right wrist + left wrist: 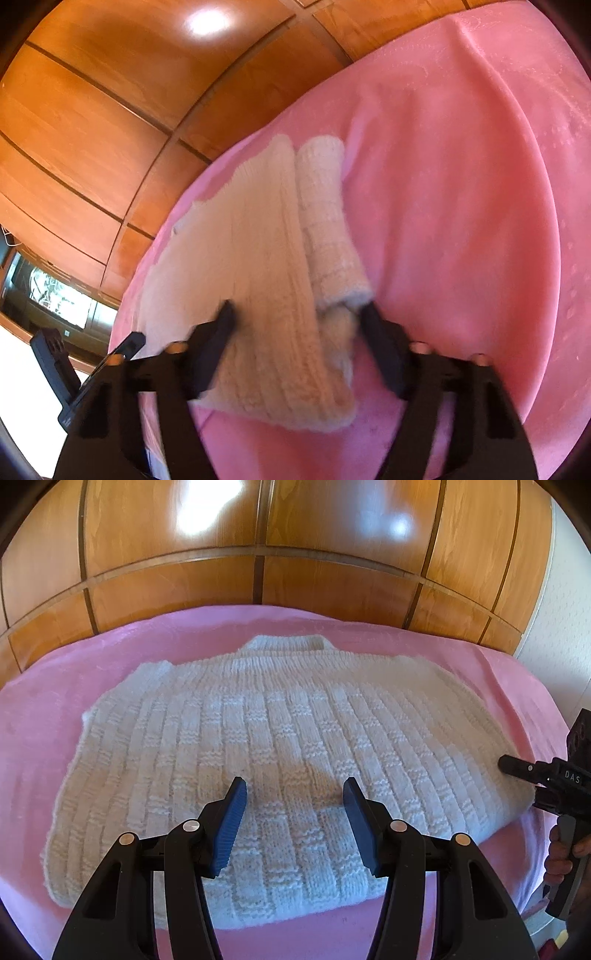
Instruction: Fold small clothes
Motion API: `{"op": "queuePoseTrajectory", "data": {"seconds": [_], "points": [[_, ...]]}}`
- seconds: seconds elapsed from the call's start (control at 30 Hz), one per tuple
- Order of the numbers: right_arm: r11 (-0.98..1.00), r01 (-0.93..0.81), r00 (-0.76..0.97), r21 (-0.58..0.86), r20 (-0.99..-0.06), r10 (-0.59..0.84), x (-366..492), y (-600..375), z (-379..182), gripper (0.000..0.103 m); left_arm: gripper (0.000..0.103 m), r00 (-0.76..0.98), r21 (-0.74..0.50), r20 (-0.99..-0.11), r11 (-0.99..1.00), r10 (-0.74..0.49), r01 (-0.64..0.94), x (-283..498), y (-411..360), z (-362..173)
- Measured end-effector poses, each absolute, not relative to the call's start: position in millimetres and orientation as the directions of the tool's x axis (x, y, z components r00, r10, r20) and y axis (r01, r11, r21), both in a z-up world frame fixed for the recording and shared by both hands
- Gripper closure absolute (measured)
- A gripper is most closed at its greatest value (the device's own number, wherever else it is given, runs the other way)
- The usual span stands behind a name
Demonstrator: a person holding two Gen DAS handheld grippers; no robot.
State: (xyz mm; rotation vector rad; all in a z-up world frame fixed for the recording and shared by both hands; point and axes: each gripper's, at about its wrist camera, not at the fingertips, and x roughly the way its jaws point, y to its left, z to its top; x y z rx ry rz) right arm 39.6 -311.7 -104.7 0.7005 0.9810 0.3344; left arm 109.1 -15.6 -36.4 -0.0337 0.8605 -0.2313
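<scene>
I read only one marking: white letters "DAS" on the black body of the right claw (517, 770), seen at the right edge of my left wrist view. Nothing else is legible.

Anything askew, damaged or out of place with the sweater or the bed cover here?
Nothing stands out. The white ribbed knit sweater lies flat, collar away, on the pink blanket. Both tongs are open: left over its hem, right at its side edge.
</scene>
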Motion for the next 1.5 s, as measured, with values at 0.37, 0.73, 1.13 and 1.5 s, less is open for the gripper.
{"op": "queuePoseTrajectory", "data": {"seconds": [0.37,0.73,1.13,1.5], "points": [[0.737,-0.047,0.513,0.674,-0.617,0.597,45,-280,-58,0.085,0.049,0.588,-0.266,-0.743,0.947,-0.321,0.180,115,10,-45],[0.644,-0.360,0.445,0.675,-0.483,0.754,75,-150,34,0.087,0.049,0.673,-0.447,-0.661,0.894,-0.332,0.002,89,133,-20],[0.556,-0.517,0.178,0.650,-0.554,0.813,86,37,1,0.088,0.049,0.721,-0.623,-0.591,0.772,-0.362,-0.123,46,236,-27],[0.518,-0.620,0.103,0.589,-0.594,0.798,37,52,-30,0.025,0.034,0.651,-0.838,-0.434,0.544,-0.623,-0.039,75,226,-35]]}}
